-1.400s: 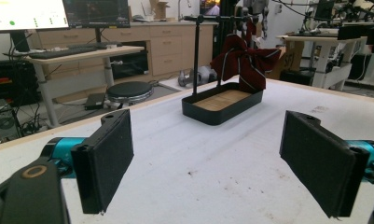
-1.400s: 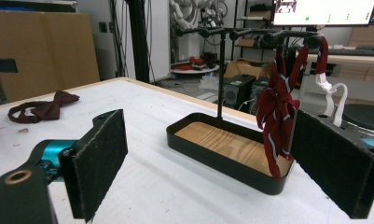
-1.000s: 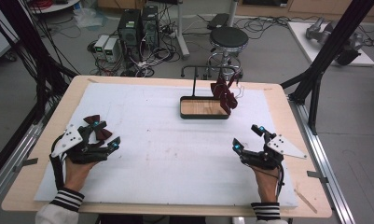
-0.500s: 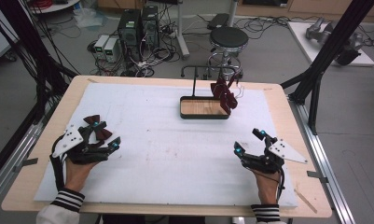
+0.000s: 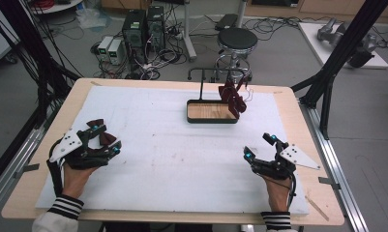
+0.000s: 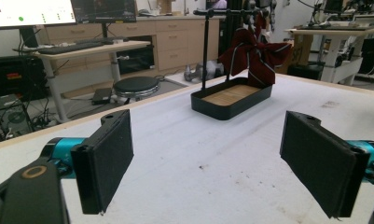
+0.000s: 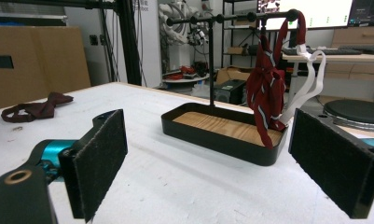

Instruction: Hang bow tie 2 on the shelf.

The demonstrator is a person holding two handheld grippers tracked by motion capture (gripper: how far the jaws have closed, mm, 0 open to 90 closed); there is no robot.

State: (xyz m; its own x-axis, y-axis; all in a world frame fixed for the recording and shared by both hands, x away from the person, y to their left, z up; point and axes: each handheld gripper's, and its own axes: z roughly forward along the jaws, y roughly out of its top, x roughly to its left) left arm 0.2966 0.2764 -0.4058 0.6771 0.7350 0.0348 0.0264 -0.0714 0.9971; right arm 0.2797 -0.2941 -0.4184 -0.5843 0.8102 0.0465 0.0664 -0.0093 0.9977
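On the white-covered wooden surface (image 5: 172, 159) two dark red bow ties are in play. One dark red striped bow tie (image 7: 267, 95) already hangs by its white strap from the black rail of the stand with the black wood-bottomed tray (image 5: 212, 112), far centre, so that part looks done. Second dark red bow tie (image 5: 103, 137) lies flat near the left edge, just beside the left gripper (image 5: 102, 140); contact can't be told from the high view. Left gripper view has the jaws wide apart with nothing between them. Right gripper (image 5: 260, 147) rests at the near right, well apart from both ties, jaws also wide and empty; its view has the loose tie (image 7: 35, 108) lying far off to the side. Judgement: roughly half done. Left to do: grab the loose tie, carry it to the stand, hang it on the rail beside the first.
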